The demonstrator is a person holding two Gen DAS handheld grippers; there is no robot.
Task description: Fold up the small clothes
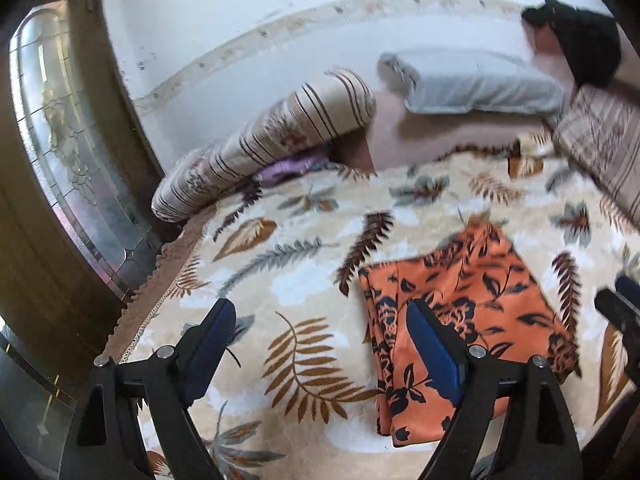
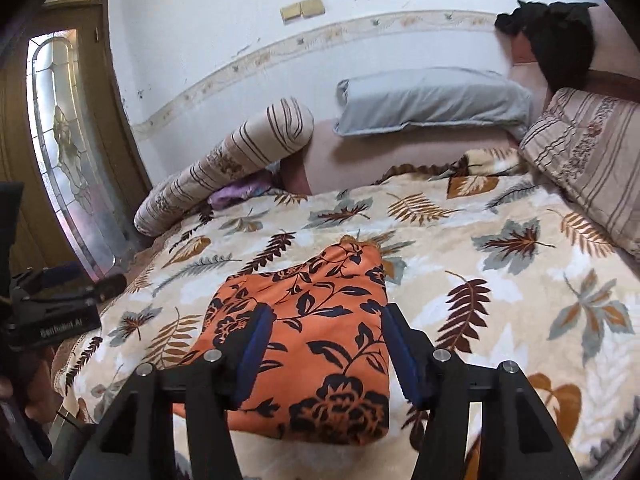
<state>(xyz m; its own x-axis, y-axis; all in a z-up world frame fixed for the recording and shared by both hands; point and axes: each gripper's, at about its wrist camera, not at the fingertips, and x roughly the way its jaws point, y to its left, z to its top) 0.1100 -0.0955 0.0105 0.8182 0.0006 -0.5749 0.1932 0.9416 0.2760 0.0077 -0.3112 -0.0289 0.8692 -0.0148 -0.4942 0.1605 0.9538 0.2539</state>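
An orange garment with a dark floral print lies folded into a flat rectangle on the leaf-patterned blanket, in the left wrist view (image 1: 468,320) and the right wrist view (image 2: 312,328). My left gripper (image 1: 320,320) is open and empty, above the blanket just left of the garment; its right finger overlaps the garment's left part. My right gripper (image 2: 326,330) is open and empty, hovering over the garment with a finger on each side. The left gripper's body (image 2: 52,304) shows at the left edge of the right wrist view.
The leaf-patterned blanket (image 2: 500,280) covers the bed. A striped bolster (image 2: 224,168), a grey pillow (image 2: 432,100), a striped cushion (image 2: 588,152) and a black cloth (image 2: 560,44) lie at the back by the wall. A wooden door with a glass panel (image 2: 68,152) stands at the left.
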